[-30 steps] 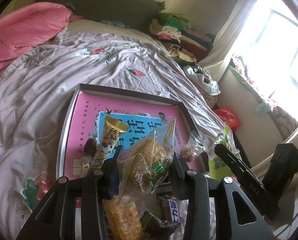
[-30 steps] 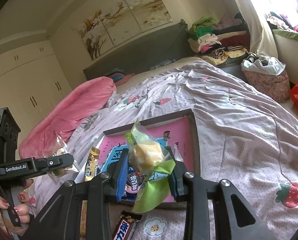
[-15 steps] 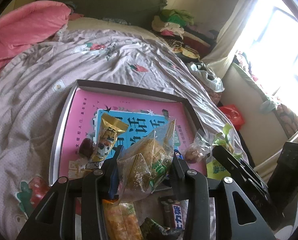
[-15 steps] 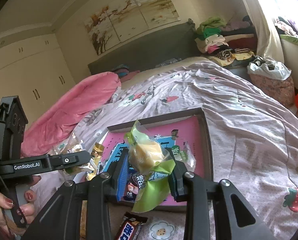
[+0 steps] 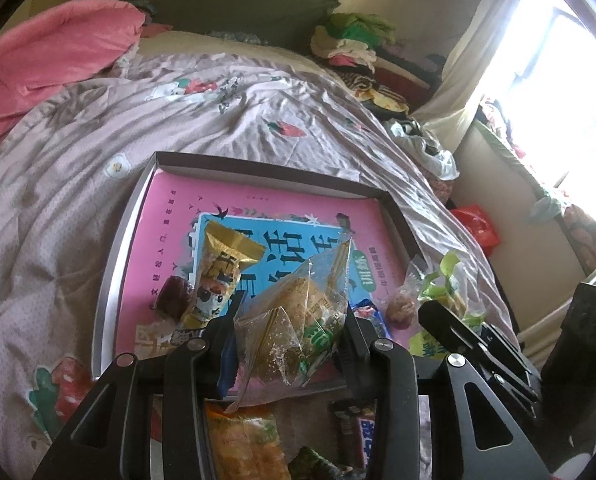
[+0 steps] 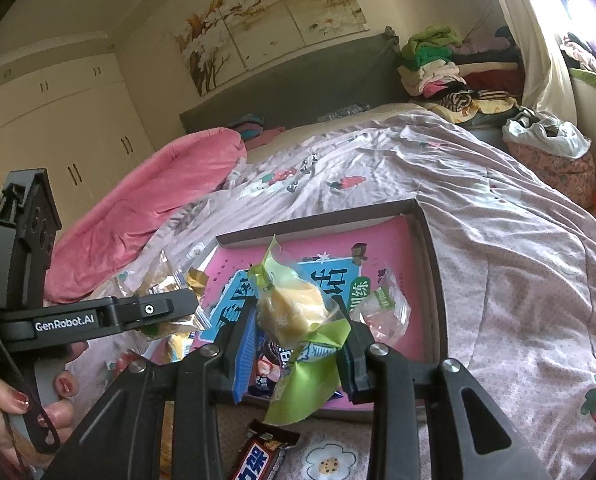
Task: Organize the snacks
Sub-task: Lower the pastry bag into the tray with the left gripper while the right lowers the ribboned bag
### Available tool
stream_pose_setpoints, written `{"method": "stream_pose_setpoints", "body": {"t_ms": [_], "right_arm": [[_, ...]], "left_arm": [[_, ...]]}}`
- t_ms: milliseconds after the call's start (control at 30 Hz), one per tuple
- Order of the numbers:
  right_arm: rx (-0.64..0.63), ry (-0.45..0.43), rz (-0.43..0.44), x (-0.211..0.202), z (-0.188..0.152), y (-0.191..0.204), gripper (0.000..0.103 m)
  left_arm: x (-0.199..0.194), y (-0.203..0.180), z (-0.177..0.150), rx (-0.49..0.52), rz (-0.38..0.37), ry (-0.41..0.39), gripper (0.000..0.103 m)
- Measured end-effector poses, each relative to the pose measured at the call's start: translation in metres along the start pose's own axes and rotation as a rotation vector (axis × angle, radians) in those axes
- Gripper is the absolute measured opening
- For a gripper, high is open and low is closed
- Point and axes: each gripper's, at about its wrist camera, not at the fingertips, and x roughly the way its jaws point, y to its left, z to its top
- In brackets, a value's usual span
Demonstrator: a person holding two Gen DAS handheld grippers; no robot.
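Spread across the bed, the lilac quilt (image 5: 78, 168) carries a shallow box tray (image 5: 110, 280) with a pink printed floor (a gold snack pack (image 5: 218, 276) lies inside). Above its near edge, the left gripper (image 5: 288, 344) clamps a clear crinkled pastry bag (image 5: 298, 312) between its fingers, while the right gripper (image 6: 296, 340) pinches a yellow cake in a green wrapper (image 6: 294, 312), tail hanging below.

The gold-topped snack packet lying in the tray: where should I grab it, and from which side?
Grip the gold-topped snack packet across its plump middle, from above. It lies flat lengthwise in the tray, gold crimped end away from the camera; that end is thin, and a dark wrapped snack sits against its left.
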Motion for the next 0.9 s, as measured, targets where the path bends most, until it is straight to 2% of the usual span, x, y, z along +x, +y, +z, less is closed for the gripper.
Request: {"method": "stream_pose_setpoints", "body": {"t_ms": [567, 900], "right_arm": [[-0.022, 0.036, -0.018, 0.016, -0.005, 0.001, 0.035], [-0.036, 0.049, -0.057, 0.022, -0.006, 0.001, 0.035]], "left_arm": [[0.014, 0.006, -0.006, -0.011, 0.027, 0.022, 0.042], [0.02, 0.005, -0.009, -0.007, 0.042, 0.038, 0.042]]}}
